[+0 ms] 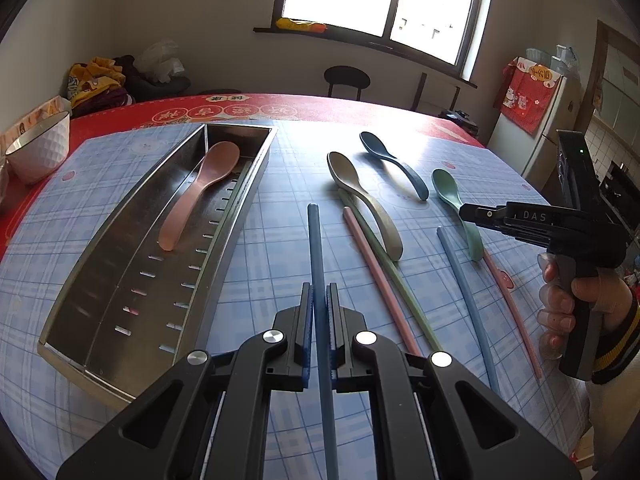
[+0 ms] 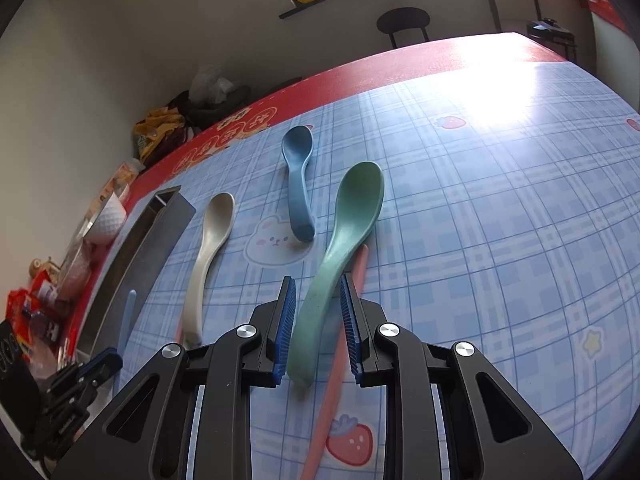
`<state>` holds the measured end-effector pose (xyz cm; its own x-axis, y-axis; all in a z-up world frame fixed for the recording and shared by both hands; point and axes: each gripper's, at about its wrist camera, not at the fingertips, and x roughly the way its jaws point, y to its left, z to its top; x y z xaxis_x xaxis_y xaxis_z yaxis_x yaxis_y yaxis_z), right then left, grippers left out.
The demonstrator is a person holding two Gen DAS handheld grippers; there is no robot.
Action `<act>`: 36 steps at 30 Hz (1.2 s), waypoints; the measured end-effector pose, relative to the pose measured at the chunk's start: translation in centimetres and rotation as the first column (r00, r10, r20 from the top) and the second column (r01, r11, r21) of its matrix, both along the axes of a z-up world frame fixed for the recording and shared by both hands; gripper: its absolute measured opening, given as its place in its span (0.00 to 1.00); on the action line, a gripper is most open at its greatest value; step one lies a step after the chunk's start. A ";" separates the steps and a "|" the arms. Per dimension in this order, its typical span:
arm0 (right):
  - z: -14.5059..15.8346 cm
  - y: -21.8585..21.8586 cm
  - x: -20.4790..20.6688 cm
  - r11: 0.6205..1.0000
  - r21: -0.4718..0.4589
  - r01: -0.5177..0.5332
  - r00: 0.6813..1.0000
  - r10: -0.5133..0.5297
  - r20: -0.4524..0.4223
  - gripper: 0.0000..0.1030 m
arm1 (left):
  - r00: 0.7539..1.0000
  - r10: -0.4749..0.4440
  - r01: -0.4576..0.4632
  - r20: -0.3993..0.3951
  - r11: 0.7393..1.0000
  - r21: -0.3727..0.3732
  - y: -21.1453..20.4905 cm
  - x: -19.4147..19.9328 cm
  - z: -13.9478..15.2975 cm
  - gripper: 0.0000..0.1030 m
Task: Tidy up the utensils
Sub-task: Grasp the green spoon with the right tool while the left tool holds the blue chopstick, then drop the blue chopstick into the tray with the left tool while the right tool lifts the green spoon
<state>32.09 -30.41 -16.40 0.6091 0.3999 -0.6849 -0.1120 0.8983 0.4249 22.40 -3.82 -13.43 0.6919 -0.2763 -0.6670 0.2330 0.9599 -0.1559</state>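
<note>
Left claw (image 1: 319, 316) was pinching the dark blue chopstick (image 1: 314, 240) mid-shaft, so I had it lined up beside the steel tray (image 1: 100, 280), which held only the pink spoon (image 1: 200, 188). Right claw (image 2: 318, 320) was spread around the green spoon's (image 2: 344, 232) handle, pads not pressing. That spoon lay on the worktop (image 2: 480, 220), across a pink chopstick (image 2: 332, 392). Beige spoon (image 2: 208, 248) and blue spoon (image 2: 298, 184) waited nearby.

Pink chopstick (image 2: 334, 384) partly under green spoon (image 2: 340, 248)

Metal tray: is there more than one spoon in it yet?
No, the metal tray holds only the pink spoon; the other spoons lie on the table.
</note>
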 end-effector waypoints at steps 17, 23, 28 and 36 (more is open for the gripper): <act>-0.9 1.5 1.3 0.998 -0.034 -0.046 0.998 0.044 -0.038 0.08 | 1.000 -0.010 0.010 0.005 1.000 0.008 -0.4 -0.1 0.1 0.06; -0.5 1.3 0.3 0.999 0.005 -0.053 0.999 0.053 0.015 0.07 | 1.000 -0.010 0.010 0.001 1.000 -0.002 -0.2 0.1 0.0 0.06; 0.8 0.6 -1.5 1.000 0.009 -0.018 0.993 0.016 0.119 0.07 | 1.000 -0.008 0.008 0.001 1.000 -0.011 0.0 0.0 0.1 0.06; 0.9 -0.5 -1.3 0.998 0.061 -0.011 0.992 0.004 0.124 0.07 | 1.000 -0.012 0.013 0.006 0.999 -0.029 0.4 -0.1 0.1 0.06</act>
<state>30.77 -30.93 -15.48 0.6846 0.4437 -0.5783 -0.1739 0.8699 0.4616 22.29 -3.45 -13.31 0.6922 -0.3045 -0.6544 0.2460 0.9519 -0.1827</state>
